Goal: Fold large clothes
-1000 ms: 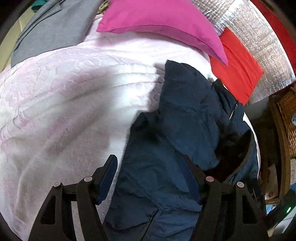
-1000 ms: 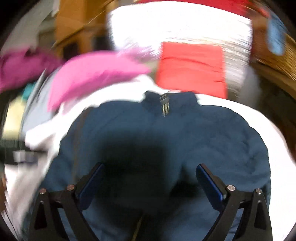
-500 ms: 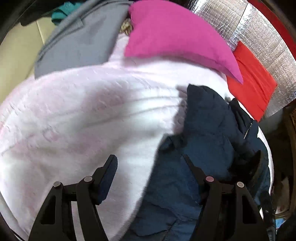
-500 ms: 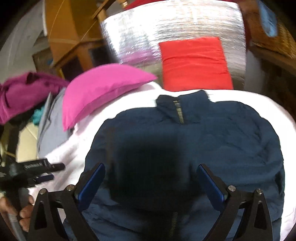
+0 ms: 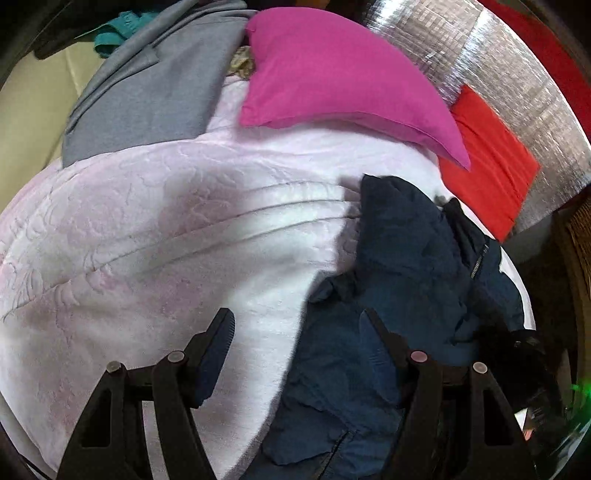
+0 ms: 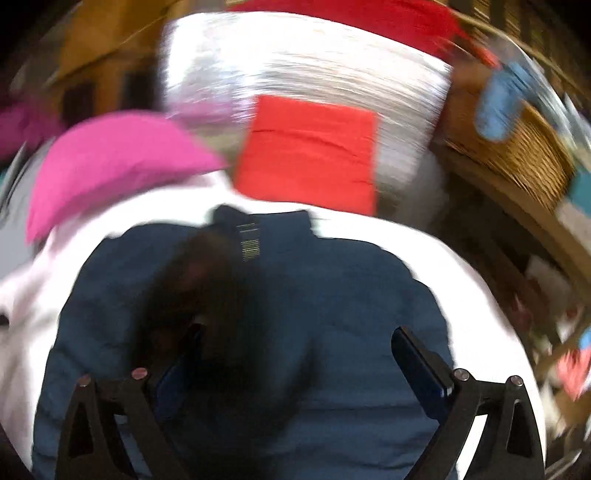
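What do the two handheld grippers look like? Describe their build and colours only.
The left gripper and the right gripper look alike: black angular linkage arms with triangular cut-outs, round silver pivot pins, and two flat fingers with dark blue pads. No cables, markings or sleeves are visible. The right wrist view is motion-blurred.

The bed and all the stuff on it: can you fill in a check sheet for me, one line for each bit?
Surface: pale pink quilt on a bed, creased, mostly bare.
Job's things: navy jacket lies rumpled on the quilt's right side, zip at the collar.
Clutter: pink pillow, grey garment, red cloth, teal cloth.
Grippers: left gripper open, over the jacket's edge; right gripper open above the jacket; neither holds anything.
Cables: nothing seen.
Surroundings: silver foil panel behind the bed, wicker basket to the right; right view is blurred.
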Motion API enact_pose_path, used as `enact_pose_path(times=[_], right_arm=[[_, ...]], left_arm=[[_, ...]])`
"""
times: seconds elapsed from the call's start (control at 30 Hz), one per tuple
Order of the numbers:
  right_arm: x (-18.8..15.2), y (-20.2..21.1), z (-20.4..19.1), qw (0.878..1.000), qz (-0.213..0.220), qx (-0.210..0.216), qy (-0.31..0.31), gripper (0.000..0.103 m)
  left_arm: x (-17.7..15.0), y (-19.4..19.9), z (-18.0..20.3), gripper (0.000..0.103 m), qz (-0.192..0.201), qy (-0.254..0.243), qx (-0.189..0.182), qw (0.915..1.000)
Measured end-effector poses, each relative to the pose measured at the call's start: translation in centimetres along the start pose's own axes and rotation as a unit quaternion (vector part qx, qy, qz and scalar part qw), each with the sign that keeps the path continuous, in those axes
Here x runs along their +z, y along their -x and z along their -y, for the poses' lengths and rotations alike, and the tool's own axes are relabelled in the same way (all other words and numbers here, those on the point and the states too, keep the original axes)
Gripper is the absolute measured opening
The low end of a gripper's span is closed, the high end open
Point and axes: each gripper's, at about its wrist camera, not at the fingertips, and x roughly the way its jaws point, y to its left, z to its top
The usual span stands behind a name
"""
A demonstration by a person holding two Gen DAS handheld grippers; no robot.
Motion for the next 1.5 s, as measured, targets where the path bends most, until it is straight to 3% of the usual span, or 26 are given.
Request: enact_pose_path(times=[0.1,0.17,0.27,0.37,0.47,0.53,0.6,0.63,0.67,0.77,0.93,1.0,1.13,1.2,1.23,1.3,1.33,1.37,1.4,1.43,1.47,1.5], right_arm=[[-0.3,-1.0,7.2,0.995,-0.026,0.02,-0.098,0.1],[-1.4,-2.0,12.2,0.978,-0.041,0.072,-0.19,0.1],[-4.3,-3.8,18.0,0.929,-0.054,0.168,-0.325,0.1],[-7.4,-6.4,21.7,0.858,-0.088,0.256,-0.436,0.098],[-9.1,-7.9,22.5,0.815,-0.105,0.315,-0.475,0.097],[-9.9,-8.5,22.5,0.794,-0.12,0.344,-0.486,0.097],[-10.4,-8.5,22.2,0.779,-0.124,0.371,-0.49,0.097],[-10.5,-8.6,22.1,0.773,-0.126,0.382,-0.49,0.097],[-10.5,-8.4,22.1,0.77,-0.125,0.388,-0.491,0.097],[-10.1,-7.9,22.2,0.761,-0.112,0.41,-0.49,0.097],[-10.4,-8.6,20.5,0.77,-0.141,0.405,-0.472,0.097],[-10.5,-8.8,20.3,0.789,-0.157,0.373,-0.462,0.096],[-9.8,-7.6,21.1,0.814,-0.135,0.34,-0.451,0.096],[-9.5,-7.7,20.9,0.83,-0.138,0.32,-0.436,0.09],[-9.6,-8.2,20.8,0.83,-0.147,0.32,-0.433,0.087],[-9.9,-9.4,19.9,0.827,-0.172,0.326,-0.425,0.076],[-9.9,-9.6,19.5,0.839,-0.178,0.314,-0.409,0.072],[-9.5,-9.5,18.9,0.854,-0.179,0.3,-0.387,0.048],[-9.0,-9.3,18.5,0.857,-0.178,0.307,-0.374,0.019],[-8.5,-9.1,18.1,0.854,-0.179,0.32,-0.368,0.019],[-7.7,-8.4,17.8,0.865,-0.168,0.311,-0.358,0.018],[-6.7,-7.5,17.5,0.884,-0.147,0.292,-0.334,0.016]], left_arm=[[-0.4,-0.5,1.0,0.071,-0.008,-0.012,-0.015,0.9998],[-0.7,-1.1,1.9,0.071,-0.02,-0.02,-0.037,0.9989],[-1.3,-2.0,3.2,0.071,-0.039,-0.029,-0.078,0.9957],[-1.8,-2.9,4.1,0.071,-0.057,-0.031,-0.123,0.9903],[-2.0,-3.7,4.3,0.069,-0.066,-0.012,-0.17,0.9832],[-2.1,-4.1,4.4,0.069,-0.067,-0.004,-0.189,0.9798],[-2.2,-4.3,4.6,0.062,-0.059,-0.004,-0.192,0.9796],[-2.2,-4.3,4.6,0.05,-0.053,-0.005,-0.195,0.9794],[-2.1,-4.4,4.6,0.044,-0.051,-0.004,-0.196,0.9793],[-2.1,-5.0,4.3,0.044,-0.053,0.007,-0.195,0.9793],[-2.1,-6.8,4.1,0.054,-0.096,0.024,-0.206,0.9735],[-2.1,-7.1,4.1,0.056,-0.098,0.035,-0.21,0.9722],[-1.8,-6.9,3.6,0.055,-0.085,0.046,-0.232,0.968],[-1.7,-6.9,3.7,0.055,-0.075,0.046,-0.239,0.9669],[-1.7,-6.9,3.7,0.054,-0.071,0.046,-0.24,0.967],[-1.7,-7.3,3.8,0.042,-0.07,0.047,-0.239,0.9674],[-1.7,-7.4,3.6,0.036,-0.073,0.046,-0.236,0.9678],[-1.7,-7.5,3.6,0.032,-0.075,0.044,-0.234,0.9683],[-1.8,-7.5,3.5,0.029,-0.076,0.042,-0.232,0.9688],[-1.7,-7.6,3.5,0.026,-0.075,0.041,-0.229,0.9697],[-1.7,-7.5,3.5,0.026,-0.072,0.04,-0.227,0.9705],[-1.7,-7.4,3.4,0.026,-0.067,0.04,-0.224,0.9714]])
